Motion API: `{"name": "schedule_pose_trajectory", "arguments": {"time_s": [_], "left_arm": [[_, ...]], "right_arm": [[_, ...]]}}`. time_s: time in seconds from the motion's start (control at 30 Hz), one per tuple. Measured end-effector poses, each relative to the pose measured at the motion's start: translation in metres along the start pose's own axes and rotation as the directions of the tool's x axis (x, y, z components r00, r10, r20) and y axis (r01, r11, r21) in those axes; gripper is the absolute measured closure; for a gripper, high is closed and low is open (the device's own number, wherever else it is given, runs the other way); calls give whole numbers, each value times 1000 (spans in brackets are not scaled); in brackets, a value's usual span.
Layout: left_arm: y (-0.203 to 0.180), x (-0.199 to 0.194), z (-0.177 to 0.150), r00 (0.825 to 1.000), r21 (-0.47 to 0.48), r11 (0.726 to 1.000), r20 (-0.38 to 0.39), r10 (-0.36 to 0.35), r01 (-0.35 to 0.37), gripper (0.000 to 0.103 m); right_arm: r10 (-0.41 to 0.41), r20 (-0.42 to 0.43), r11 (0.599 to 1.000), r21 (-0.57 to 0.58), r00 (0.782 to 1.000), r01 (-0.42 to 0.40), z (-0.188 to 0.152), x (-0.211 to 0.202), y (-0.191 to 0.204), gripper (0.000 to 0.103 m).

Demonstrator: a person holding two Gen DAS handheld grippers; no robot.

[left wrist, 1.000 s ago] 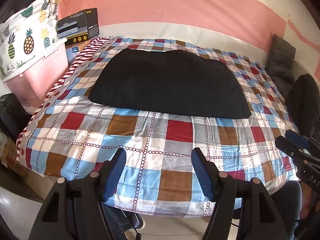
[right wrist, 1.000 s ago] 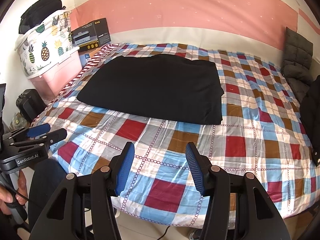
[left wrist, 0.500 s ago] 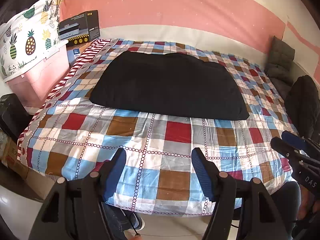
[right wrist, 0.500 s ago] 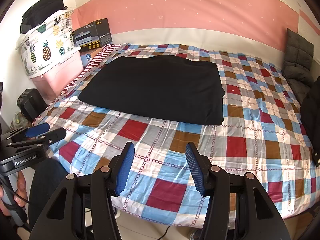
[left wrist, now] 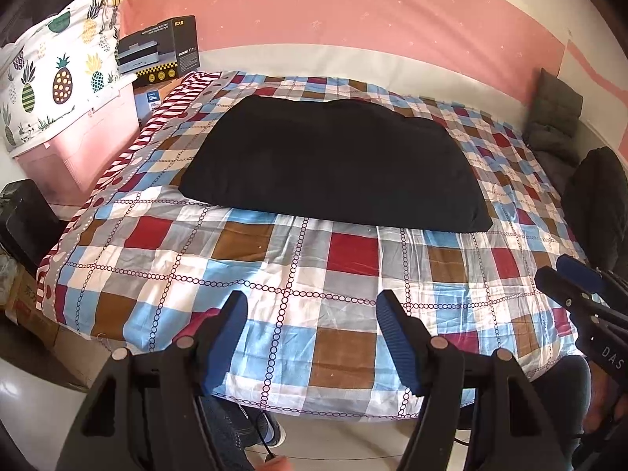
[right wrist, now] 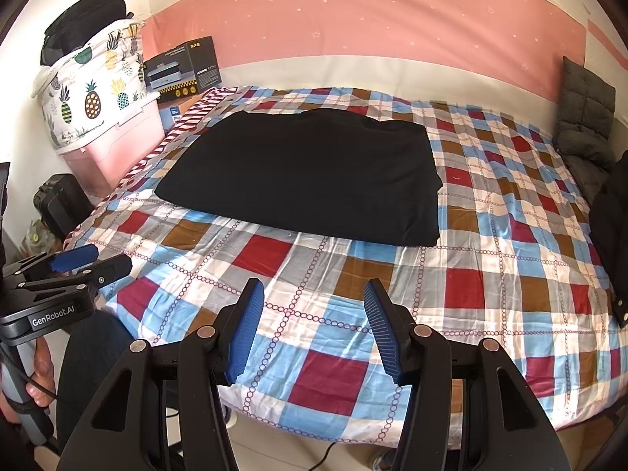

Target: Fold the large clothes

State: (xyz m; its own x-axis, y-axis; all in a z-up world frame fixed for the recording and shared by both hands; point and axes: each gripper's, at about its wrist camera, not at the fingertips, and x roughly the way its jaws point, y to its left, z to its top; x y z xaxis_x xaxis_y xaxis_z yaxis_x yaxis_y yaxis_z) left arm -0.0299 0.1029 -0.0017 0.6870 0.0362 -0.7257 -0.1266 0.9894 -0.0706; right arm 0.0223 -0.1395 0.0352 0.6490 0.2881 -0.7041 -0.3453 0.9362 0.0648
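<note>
Black garment (left wrist: 333, 165) lies folded flat on the bed, well ahead of both my pairs of fingers and touched by neither. Its long axis runs crosswise to the way my fingers point; the near edge faces me, and the right end forms a squared, thicker corner. The cloth looks matte and soft, smooth on top, with a slight bump along the far edge.

My left gripper (left wrist: 312, 333) hovers over the near edge of the bed, fingers spread wide with nothing between them, aimed straight toward the garment's near edge. My right gripper (right wrist: 310, 322) sits level beside it, likewise spread and empty, with the garment ahead and a little left of its fingers. Each pair is black plastic with ribbed blue pads (right wrist: 245, 333). In the right view my left tool shows at the left edge, gripped by my hand (right wrist: 37, 376) low on its handle.

Under my fingertips spreads the checked bedsheet (left wrist: 353, 251), a thin, lightly creased cotton in red, brown, blue, grey and white squares crossed by chains of small rings. Far left of my fingers stand a pink storage bin (right wrist: 117, 145) topped by a pineapple-print bundle (right wrist: 92, 94) and a black box (left wrist: 165, 47). Far right, a grey quilted cushion (right wrist: 585, 117) leans at the wall.
</note>
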Motion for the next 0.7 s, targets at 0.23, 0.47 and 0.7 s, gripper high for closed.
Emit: {"name": "schedule_pose_trajectory", "arguments": {"time_s": [0.23, 0.47, 0.7], "left_arm": [[-2, 0, 0, 1000, -1, 1000, 1, 5, -5, 33], [1, 0, -1, 1000, 10, 1000, 0, 11, -11, 33], [4, -3, 0, 1000, 15, 1000, 7, 18, -18, 33]], "right_arm": [[0, 1, 1000, -1, 1000, 0, 0, 0, 0, 49], [1, 1, 1000, -1, 1000, -1, 0, 0, 0, 49], [0, 2, 1000, 0, 1000, 0, 0, -1, -1, 49]]}}
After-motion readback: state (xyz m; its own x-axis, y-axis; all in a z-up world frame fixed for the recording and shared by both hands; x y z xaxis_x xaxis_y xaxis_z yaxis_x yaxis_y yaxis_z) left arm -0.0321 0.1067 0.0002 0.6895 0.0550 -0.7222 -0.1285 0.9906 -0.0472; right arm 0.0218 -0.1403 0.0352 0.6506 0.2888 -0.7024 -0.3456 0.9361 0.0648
